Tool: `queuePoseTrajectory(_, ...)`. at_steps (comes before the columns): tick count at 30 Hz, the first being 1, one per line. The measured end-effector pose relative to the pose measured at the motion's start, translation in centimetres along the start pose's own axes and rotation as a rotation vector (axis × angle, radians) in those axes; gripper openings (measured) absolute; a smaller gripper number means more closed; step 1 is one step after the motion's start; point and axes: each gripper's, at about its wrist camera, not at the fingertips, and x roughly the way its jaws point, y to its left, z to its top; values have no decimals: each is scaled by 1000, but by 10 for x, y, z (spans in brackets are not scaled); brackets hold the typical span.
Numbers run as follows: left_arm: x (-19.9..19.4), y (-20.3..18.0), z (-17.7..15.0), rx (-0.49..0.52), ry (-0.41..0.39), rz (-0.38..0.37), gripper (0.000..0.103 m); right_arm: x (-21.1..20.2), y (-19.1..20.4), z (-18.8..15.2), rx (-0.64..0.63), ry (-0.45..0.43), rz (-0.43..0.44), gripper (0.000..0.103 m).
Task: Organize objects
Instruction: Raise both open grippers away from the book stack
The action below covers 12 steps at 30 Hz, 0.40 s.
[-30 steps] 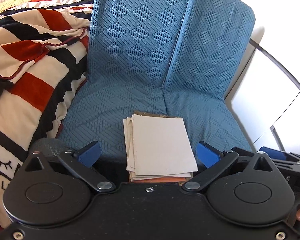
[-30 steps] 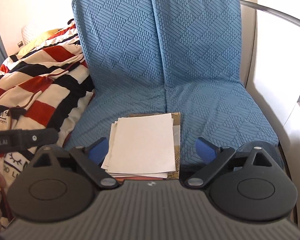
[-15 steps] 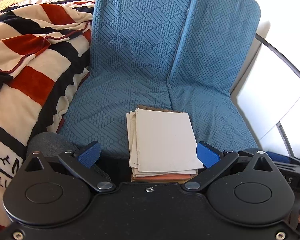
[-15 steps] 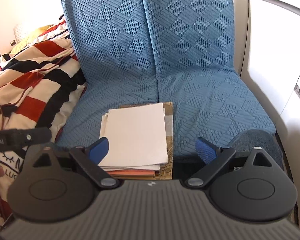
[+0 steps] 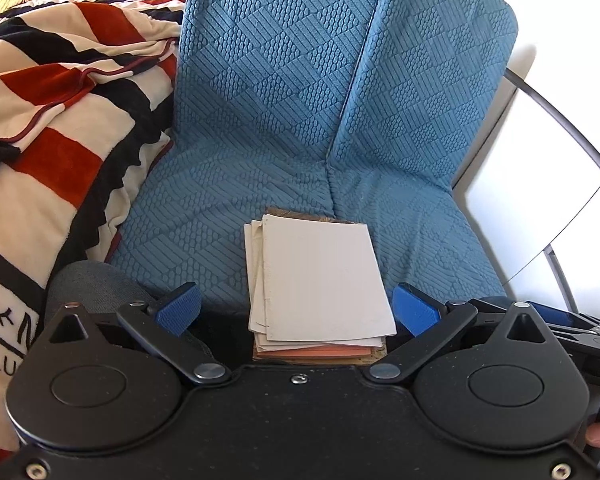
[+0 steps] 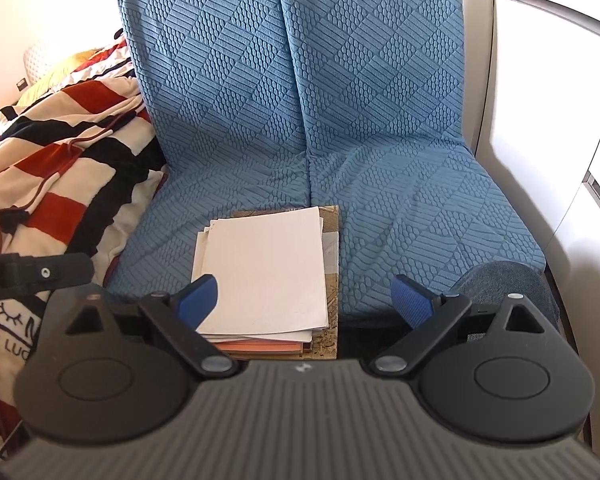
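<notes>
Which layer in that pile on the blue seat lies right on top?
The large white sheet tops the pile; salmon-pink sheets and a brown patterned book peek out beneath it.

Bright daylight from the right, overexposed white areas, sharp focus, fisheye-curved edges.

The stack of papers [image 5: 320, 280] has its near edge hidden behind the left hand-held gripper [image 5: 296, 310]. The striped blanket [image 5: 52, 128] runs off the left edge, its printed lettering cut off.
</notes>
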Motion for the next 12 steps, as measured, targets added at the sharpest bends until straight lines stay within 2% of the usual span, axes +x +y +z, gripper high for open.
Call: queuePoseTrajectory(12, -3, -5, 1, 11, -4, 0, 102, 0, -1, 1, -2, -1, 1, 95)
